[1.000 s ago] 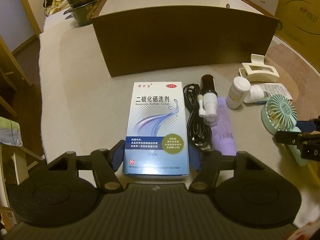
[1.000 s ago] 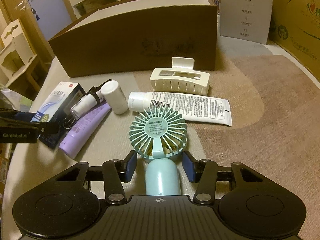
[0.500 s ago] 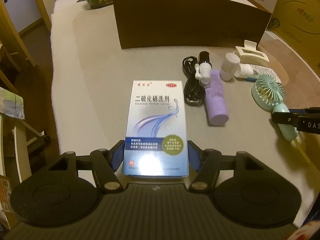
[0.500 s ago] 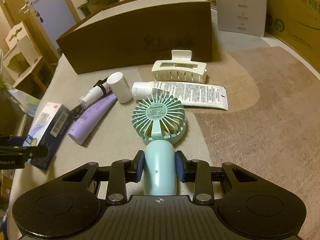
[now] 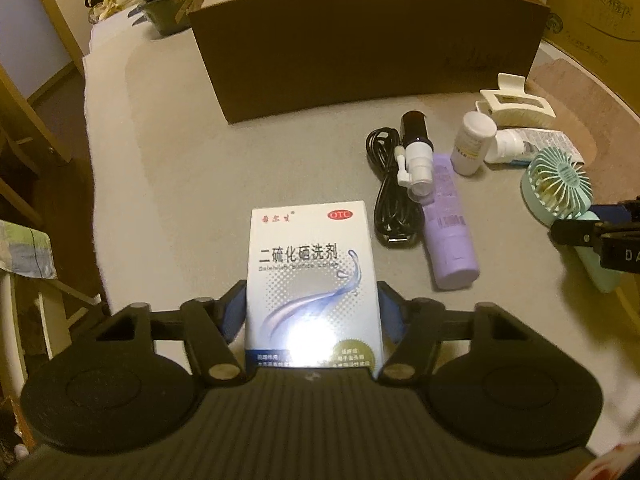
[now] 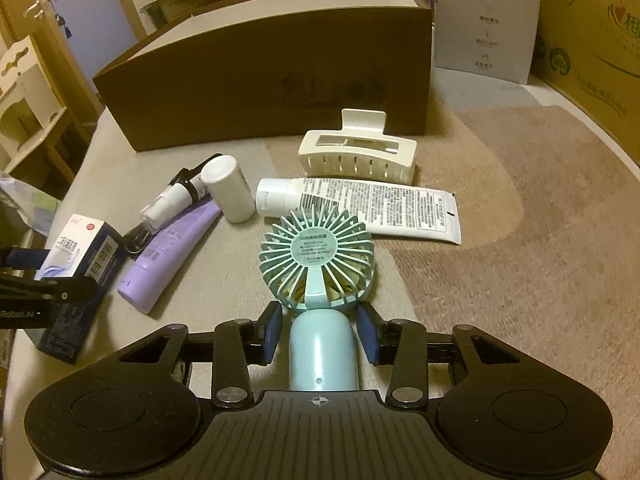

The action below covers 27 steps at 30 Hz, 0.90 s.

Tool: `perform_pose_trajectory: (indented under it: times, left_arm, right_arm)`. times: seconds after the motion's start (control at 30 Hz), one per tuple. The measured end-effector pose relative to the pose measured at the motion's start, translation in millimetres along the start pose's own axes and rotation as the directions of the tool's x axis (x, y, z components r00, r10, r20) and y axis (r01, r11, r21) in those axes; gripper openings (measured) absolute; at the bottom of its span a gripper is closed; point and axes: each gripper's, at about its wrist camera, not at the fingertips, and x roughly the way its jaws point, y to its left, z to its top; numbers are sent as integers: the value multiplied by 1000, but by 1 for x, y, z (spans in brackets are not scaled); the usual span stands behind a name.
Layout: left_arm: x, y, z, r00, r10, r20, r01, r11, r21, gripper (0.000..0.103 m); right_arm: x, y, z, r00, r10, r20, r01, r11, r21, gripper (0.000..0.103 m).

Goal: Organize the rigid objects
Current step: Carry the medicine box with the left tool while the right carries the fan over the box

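the left gripper (image 5: 312, 312) holds the white and blue cardboard medicine box (image 5: 312, 280) tight. the right gripper (image 6: 319, 334) has just loosened around the mint plastic hand fan (image 6: 318, 268) on the table; it should squeeze the handle again before lifting toward the brown cardboard box (image 6: 272, 80)

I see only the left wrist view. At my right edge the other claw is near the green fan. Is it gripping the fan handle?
Observer: No. The right claw has the handle of the fan between its pads, with a gap on each side. Its jaws have just been opening.
Operator: What lies beyond the fan head? My view cuts it off.
Observer: The white tube lies flat there at full length, its crimped end pointing right. The hair clip is behind it.
Operator: What is on the side of my box?
Observer: The box has a dark side with a barcode, facing the fan.
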Motion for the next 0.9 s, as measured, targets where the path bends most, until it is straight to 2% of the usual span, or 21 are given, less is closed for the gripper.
perform_pose_trajectory:
  times: [0.1,0.13,0.33,0.5,0.7,0.9]
  left_arm:
    - [0,0,-2,1000,2,14,-2,1000,-10,63]
    - [-1,0,-2,1000,2,17,-2,1000,-12,63]
    - [-4,1,-3,1000,2,30,-2,1000,-11,62]
    - [-13,5,-2,999,3,51,-2,1000,-25,62]
    - [-28,13,4,997,6,75,-3,999,-51,62]
    - [-46,18,19,994,14,113,-8,999,-51,62]
  right_arm:
    - [1,1,-1,1000,-11,0,11,1000,-16,38]
    - [0,3,-2,1000,-15,1,15,999,-31,34]
    - [-3,0,-2,1000,1,-3,-1,1000,-21,33]
    - [-12,-8,-1,998,64,-1,-64,997,46,33]
    - [-34,-8,4,994,100,40,-103,993,56,33]
    - [-55,-10,24,987,132,89,-137,989,51,33]
